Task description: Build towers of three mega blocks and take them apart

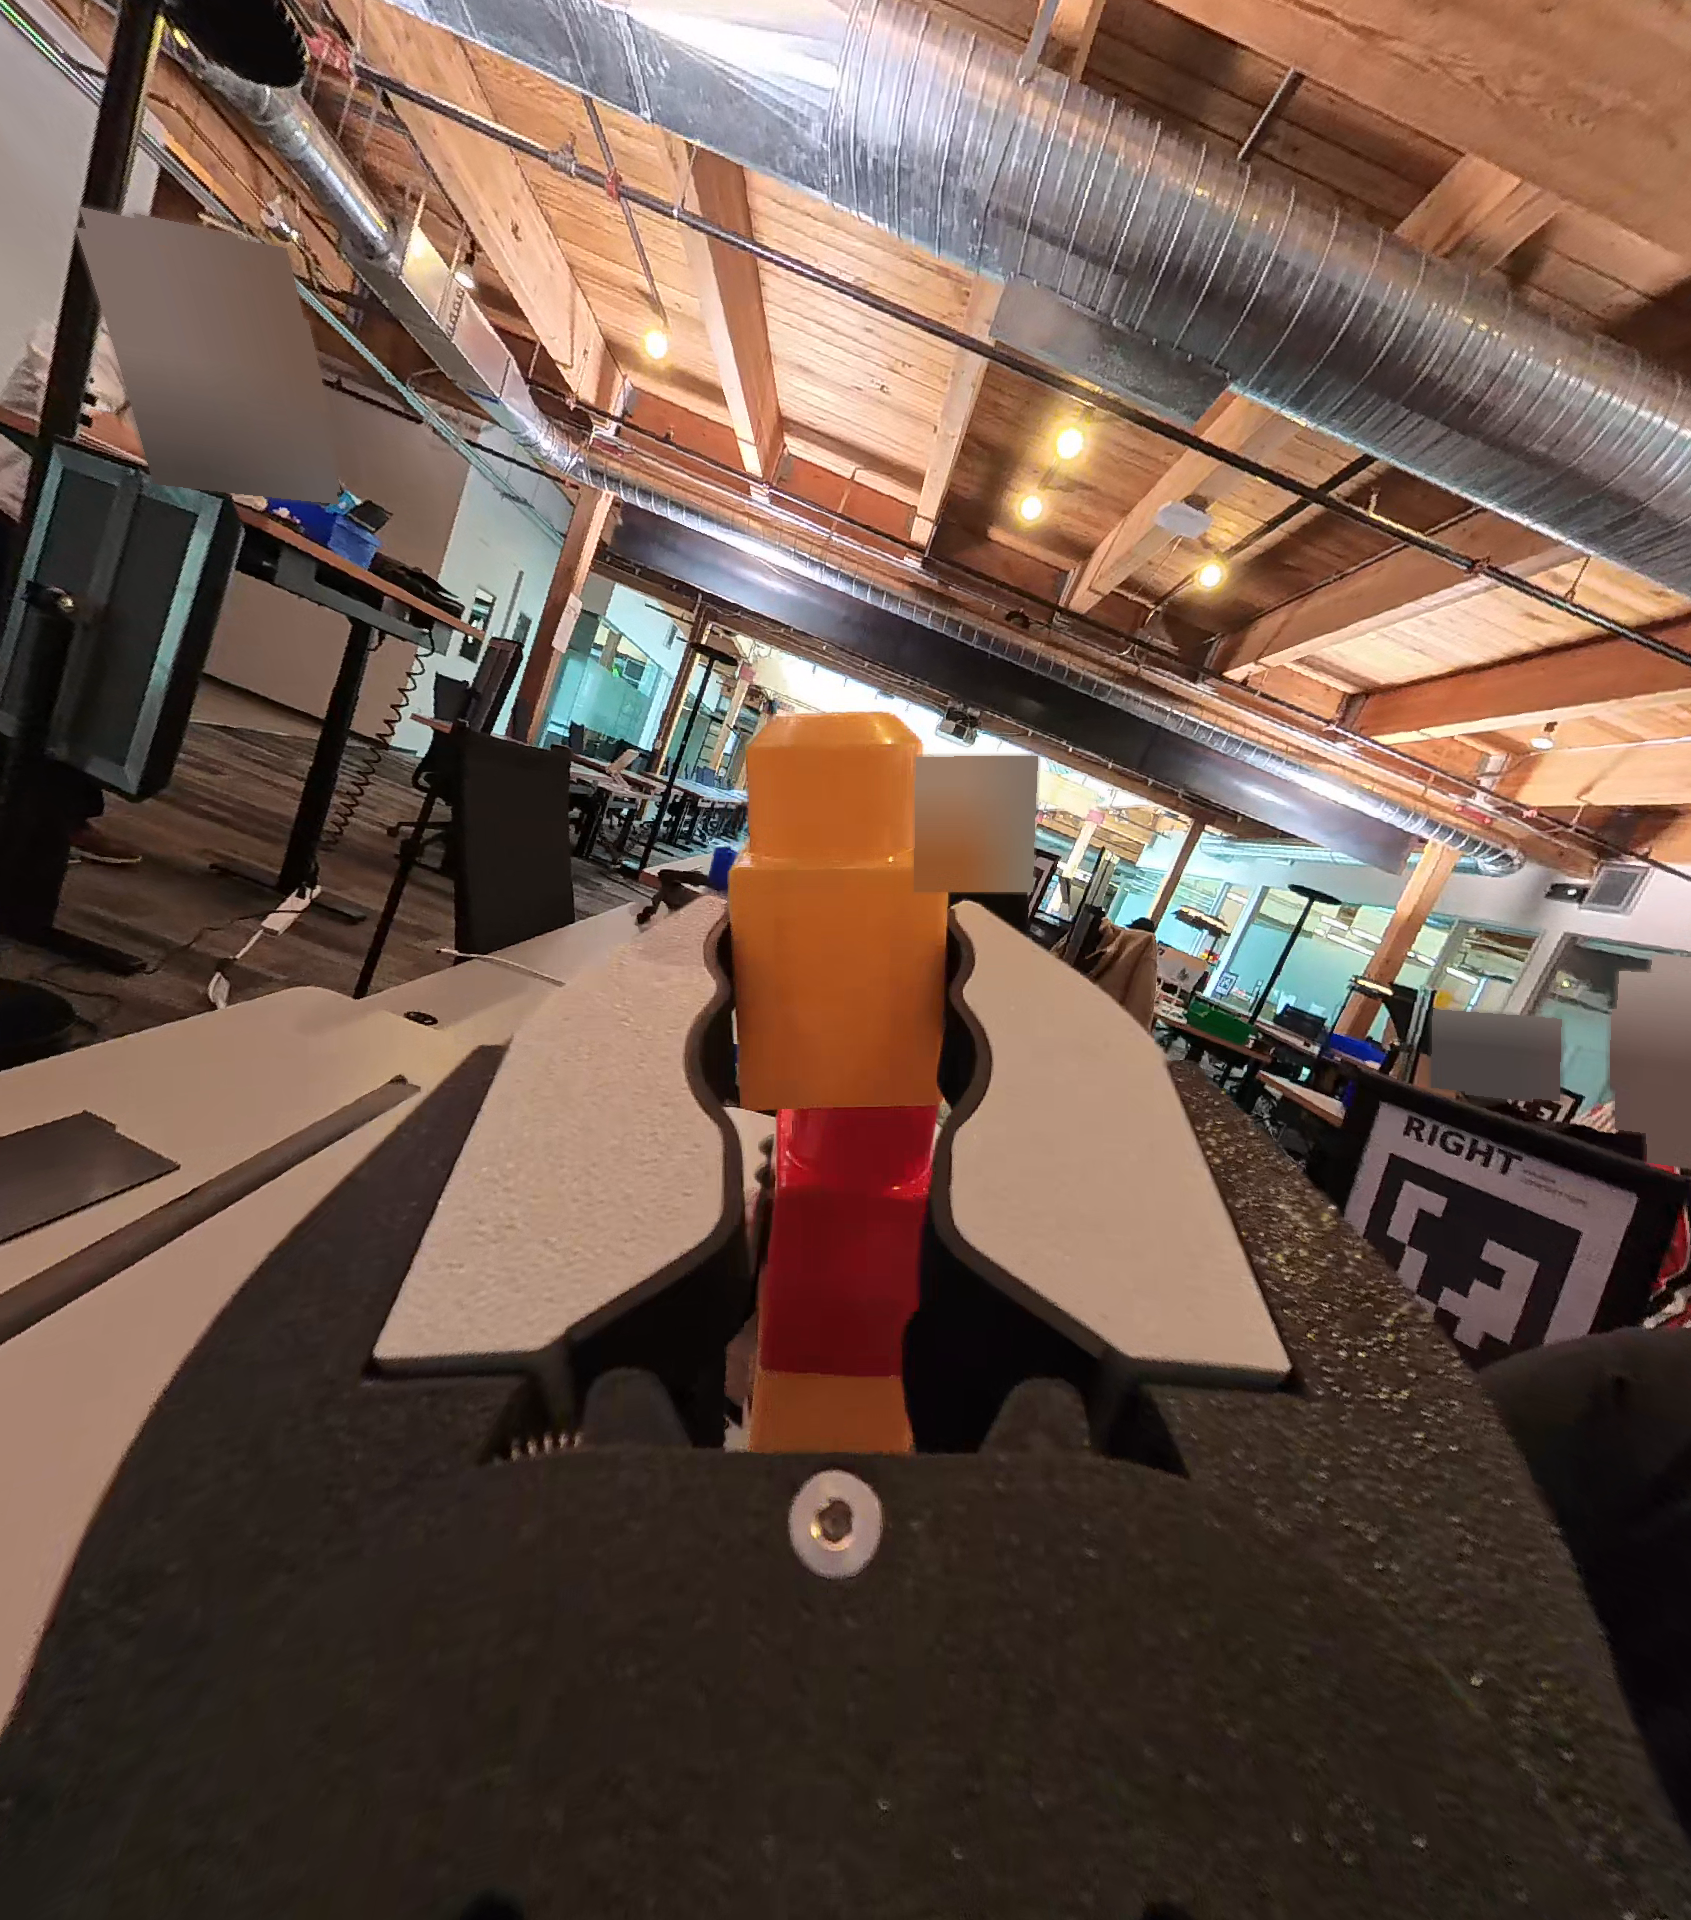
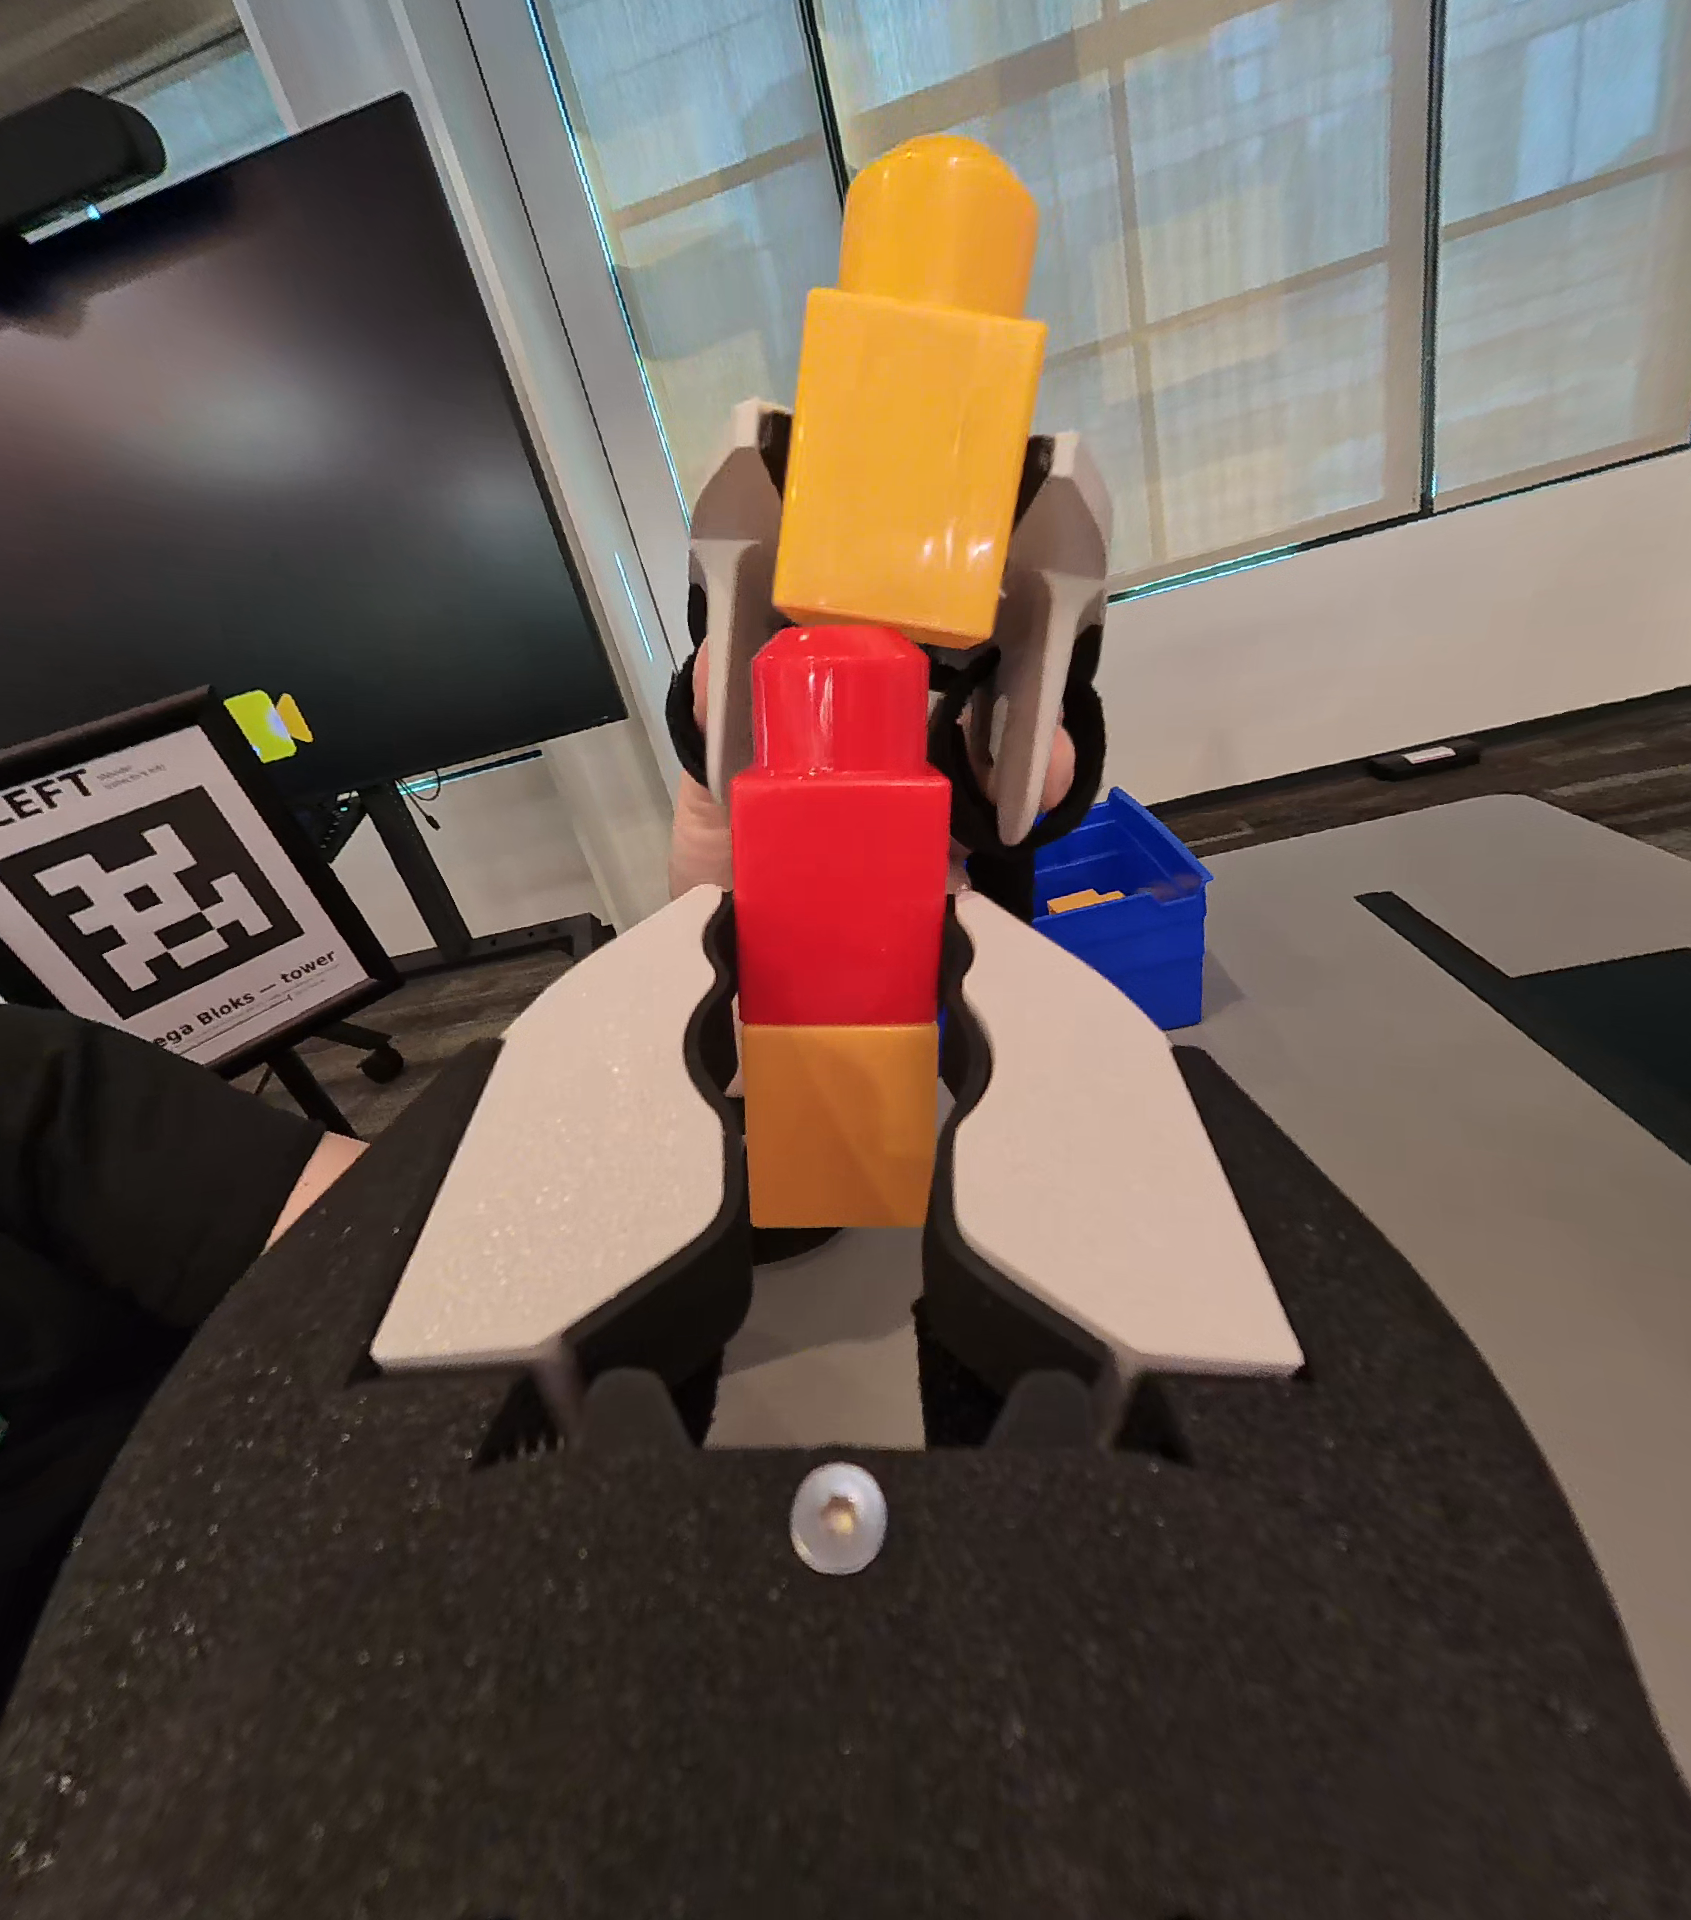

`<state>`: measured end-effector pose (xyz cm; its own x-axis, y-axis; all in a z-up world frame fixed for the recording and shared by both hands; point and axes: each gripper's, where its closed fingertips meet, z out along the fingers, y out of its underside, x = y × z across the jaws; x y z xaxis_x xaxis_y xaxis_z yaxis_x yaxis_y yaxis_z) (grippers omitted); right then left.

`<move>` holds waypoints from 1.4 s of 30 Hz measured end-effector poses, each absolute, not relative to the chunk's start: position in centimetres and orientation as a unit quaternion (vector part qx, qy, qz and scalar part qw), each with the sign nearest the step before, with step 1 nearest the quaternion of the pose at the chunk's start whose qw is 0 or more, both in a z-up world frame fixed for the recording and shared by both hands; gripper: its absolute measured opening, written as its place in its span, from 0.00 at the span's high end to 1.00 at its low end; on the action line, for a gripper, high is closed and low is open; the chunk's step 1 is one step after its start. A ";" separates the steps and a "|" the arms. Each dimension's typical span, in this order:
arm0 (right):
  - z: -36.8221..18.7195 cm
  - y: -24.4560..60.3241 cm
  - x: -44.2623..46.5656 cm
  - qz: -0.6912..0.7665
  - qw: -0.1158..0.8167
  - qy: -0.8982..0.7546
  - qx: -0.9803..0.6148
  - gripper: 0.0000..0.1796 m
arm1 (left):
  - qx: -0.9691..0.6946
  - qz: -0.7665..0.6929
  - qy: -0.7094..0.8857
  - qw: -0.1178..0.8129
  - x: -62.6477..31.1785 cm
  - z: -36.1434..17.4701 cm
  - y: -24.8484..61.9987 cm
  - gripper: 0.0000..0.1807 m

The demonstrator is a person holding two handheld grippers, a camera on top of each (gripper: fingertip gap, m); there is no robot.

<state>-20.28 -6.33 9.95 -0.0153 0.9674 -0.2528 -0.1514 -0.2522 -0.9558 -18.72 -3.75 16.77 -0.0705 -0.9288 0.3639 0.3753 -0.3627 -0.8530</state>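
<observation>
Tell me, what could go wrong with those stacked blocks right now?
The top orange block, pinched by the left gripper, sits tilted on the red block's stud, so it may jam or pop off sideways. The right gripper clamps the red and bottom orange block near their seam; a hard pull might split those instead.

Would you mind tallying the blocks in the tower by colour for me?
Yellow blocks: 2, the top yellow block held in the left gripper and the bottom yellow block.
Red blocks: 1, the red block held in the right gripper.
Total: 3 blocks.
</observation>
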 end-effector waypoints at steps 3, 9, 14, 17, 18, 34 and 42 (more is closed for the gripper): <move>9.8 -6.3 -20.3 0.593 0.467 -0.396 -0.524 0.80 | -0.481 -0.671 0.294 0.481 -18.1 16.5 -3.7 0.80; 10.0 -5.6 -19.6 0.599 0.474 -0.376 -0.524 0.80 | -0.484 -0.678 0.302 0.463 -17.2 16.0 -3.9 0.80; 9.7 -5.1 -19.1 0.592 0.474 -0.375 -0.533 0.80 | -0.513 -0.650 0.311 0.466 -16.6 15.1 -3.6 0.80; 9.4 -5.1 -19.1 0.592 0.467 -0.378 -0.537 0.80 | -0.523 -0.640 0.321 0.464 -16.7 14.8 -3.6 0.80; 9.5 -5.1 -19.0 0.596 0.464 -0.375 -0.536 0.80 | -0.527 -0.635 0.323 0.464 -16.7 14.7 -3.5 0.80; 9.9 -4.0 -17.5 0.614 0.488 -0.341 -0.519 0.80 | -0.526 -0.632 0.297 0.486 -16.0 14.5 -2.6 0.80; 10.3 -3.9 -17.2 0.633 0.494 -0.323 -0.501 0.80 | -0.514 -0.642 0.278 0.496 -15.8 14.8 -2.5 0.80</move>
<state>-17.18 -3.92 10.34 -0.0095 0.9486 -0.3163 -0.3016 -0.3043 -0.9036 -15.75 -2.52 14.80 0.0204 -0.9230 0.3842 0.3509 -0.3532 -0.8672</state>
